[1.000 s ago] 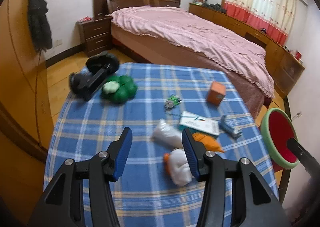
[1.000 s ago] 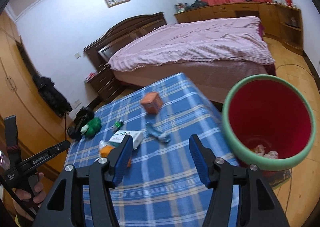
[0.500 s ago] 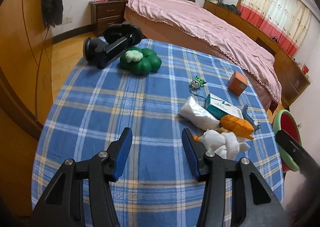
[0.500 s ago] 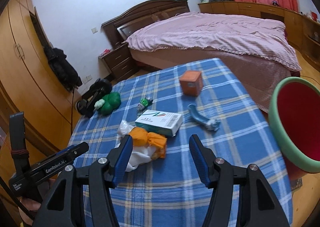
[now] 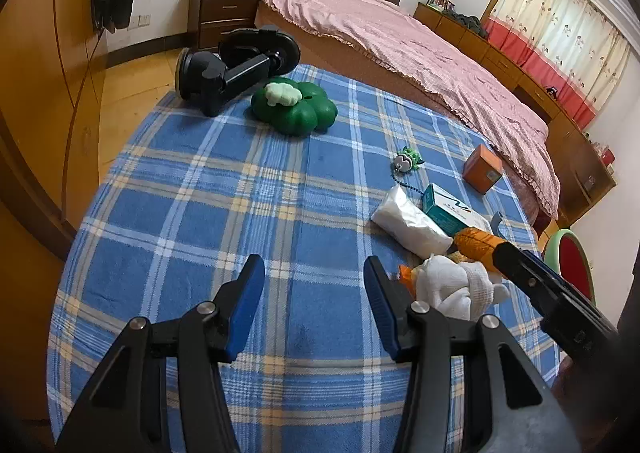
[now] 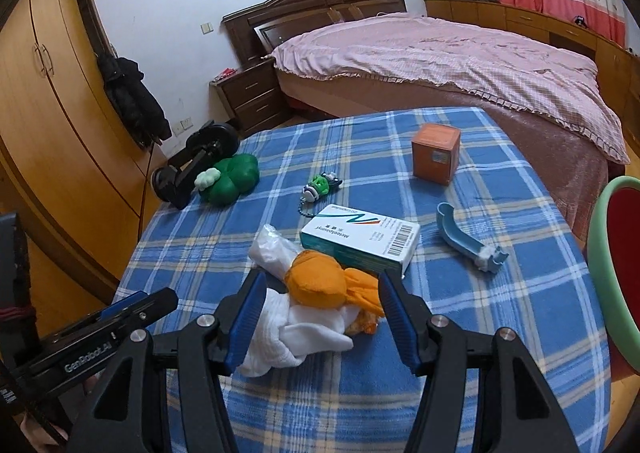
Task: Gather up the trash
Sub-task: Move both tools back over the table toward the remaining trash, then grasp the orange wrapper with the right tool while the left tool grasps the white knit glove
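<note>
A heap of trash lies on the blue plaid table (image 6: 460,333): a white crumpled cloth (image 6: 296,333), an orange crumpled wrapper (image 6: 320,281) and a clear plastic bag (image 6: 268,249). My right gripper (image 6: 322,309) is open, its fingers on either side of the orange wrapper and white cloth. In the left wrist view the same heap (image 5: 452,285) lies just right of my open, empty left gripper (image 5: 314,293). The red bin with a green rim (image 6: 616,261) stands off the table's right edge.
On the table lie a white-green medicine box (image 6: 360,239), an orange box (image 6: 436,153), a blue plastic piece (image 6: 468,239), a green keychain (image 6: 320,187), a green clover toy (image 6: 230,179) and a black stand (image 6: 192,165). A bed stands behind.
Both grippers swung left and down toward the table. The right one left the red bin and now straddles the trash heap. The left one now faces bare cloth left of the heap.
</note>
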Available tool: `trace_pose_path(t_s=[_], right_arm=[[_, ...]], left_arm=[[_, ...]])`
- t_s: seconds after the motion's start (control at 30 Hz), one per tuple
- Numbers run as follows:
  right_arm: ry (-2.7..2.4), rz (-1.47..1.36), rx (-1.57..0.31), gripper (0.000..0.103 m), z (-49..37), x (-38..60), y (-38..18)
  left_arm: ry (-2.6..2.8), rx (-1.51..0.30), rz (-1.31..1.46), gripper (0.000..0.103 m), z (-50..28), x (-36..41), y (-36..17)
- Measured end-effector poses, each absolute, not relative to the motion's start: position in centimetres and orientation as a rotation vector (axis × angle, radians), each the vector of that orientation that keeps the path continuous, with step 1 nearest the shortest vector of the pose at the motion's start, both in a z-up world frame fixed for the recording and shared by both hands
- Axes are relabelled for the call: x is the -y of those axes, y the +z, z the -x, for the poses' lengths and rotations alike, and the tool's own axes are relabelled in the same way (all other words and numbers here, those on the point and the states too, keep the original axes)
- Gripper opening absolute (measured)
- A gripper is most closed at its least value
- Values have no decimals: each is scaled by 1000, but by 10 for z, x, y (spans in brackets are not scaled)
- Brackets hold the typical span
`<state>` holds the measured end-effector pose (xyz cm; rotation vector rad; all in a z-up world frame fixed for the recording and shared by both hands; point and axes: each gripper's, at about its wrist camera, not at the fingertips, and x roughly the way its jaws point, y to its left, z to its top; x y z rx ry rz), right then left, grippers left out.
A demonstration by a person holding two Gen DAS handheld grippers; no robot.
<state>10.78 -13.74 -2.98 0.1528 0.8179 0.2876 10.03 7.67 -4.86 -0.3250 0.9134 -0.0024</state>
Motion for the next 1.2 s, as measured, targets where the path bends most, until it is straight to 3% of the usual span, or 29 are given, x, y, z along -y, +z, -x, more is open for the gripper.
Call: trace_pose_path(t_s=[0.2, 0.3, 1.2], right_arm=[[277, -143, -844, 33, -113, 137, -39], [275, -146, -846, 28, -112, 139, -42], [155, -270, -662, 25, -51, 233, 6]], left_arm=[[-11, -917, 331, 52, -99, -76, -50], [-18, -917, 336, 52, -98, -74, -50], [-145, -919, 346, 52, -90, -38, -43]])
